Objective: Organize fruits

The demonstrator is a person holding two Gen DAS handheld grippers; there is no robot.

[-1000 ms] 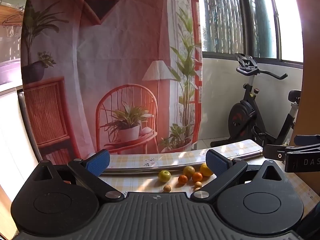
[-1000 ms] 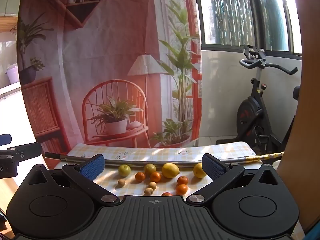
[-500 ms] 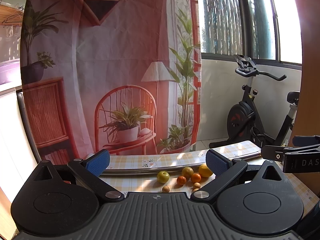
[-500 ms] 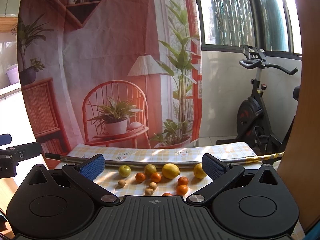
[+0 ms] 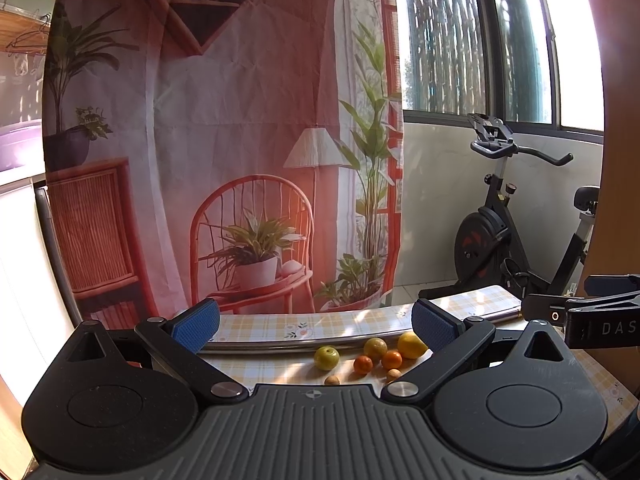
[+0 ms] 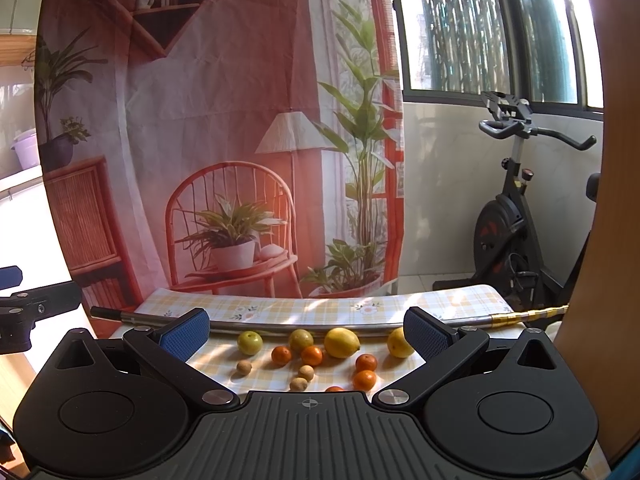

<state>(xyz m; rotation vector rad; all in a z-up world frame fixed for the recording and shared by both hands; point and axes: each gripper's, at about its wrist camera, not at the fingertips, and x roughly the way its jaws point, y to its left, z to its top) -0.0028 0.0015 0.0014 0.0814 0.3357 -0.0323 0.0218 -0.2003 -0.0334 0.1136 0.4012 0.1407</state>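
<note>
Left wrist view first: the left gripper [image 5: 315, 322] fills the bottom of the frame, jaws spread wide, nothing between the blue pads [image 5: 195, 324]. Beyond them, lower centre, the fruits sit on the checked table [image 5: 256, 326]: a green-yellow round fruit [image 5: 326, 357], a yellowish one [image 5: 375, 347], a lemon [image 5: 411, 345] partly behind the right-hand pad, two small oranges [image 5: 363, 364] side by side, and two little brown fruits [image 5: 331, 380] nearest the camera. A metal pole [image 5: 288, 345] lies across the table just behind them. At the right edge, part of the other gripper pokes in, and an exercise bike [image 5: 496, 240] stands behind the table's right end.

Over to the right wrist view: the right gripper [image 6: 306, 334] is low in the frame, jaws wide apart and empty. Here the whole spread shows in the lower centre of the table [image 6: 280, 308]: green-yellow fruit [image 6: 249, 343] on the left, then the yellowish one [image 6: 301, 340], a big lemon [image 6: 341, 342], and a second lemon [image 6: 398, 343] partly hidden by the right-hand pad. In front of them oranges [image 6: 281, 355] are scattered, one of them only just peeking above the gripper body [image 6: 334, 389], with three small brown fruits [image 6: 244, 368] among them. The pole [image 6: 320, 327] lies just behind the row, its gold end at the right.
</note>
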